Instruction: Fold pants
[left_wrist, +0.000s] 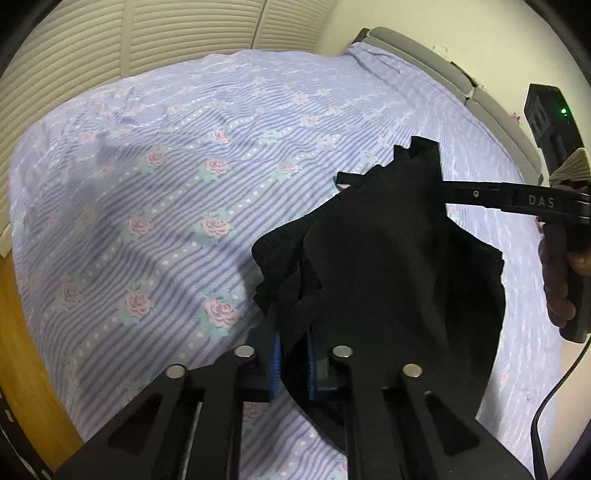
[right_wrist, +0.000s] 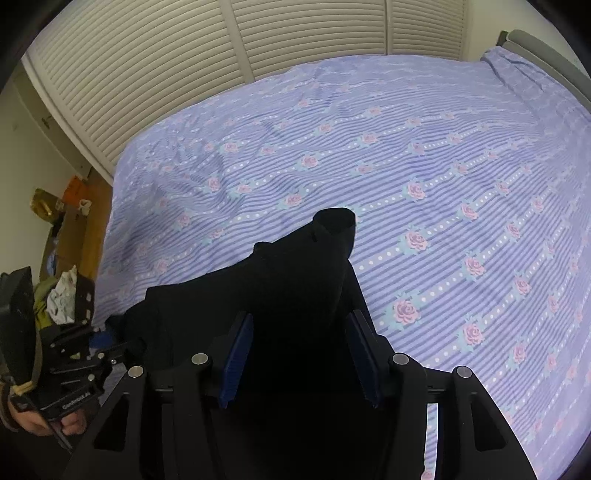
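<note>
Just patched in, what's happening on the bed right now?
A person is holding black fabric pants up over a bed covered in a lilac striped, rose-patterned sheet, one handheld tool in each hand. The left tool is shut on a bunched edge of the pants. The right tool has cloth between its blue pads, which stand well apart. Nothing looks folded yet.
</note>
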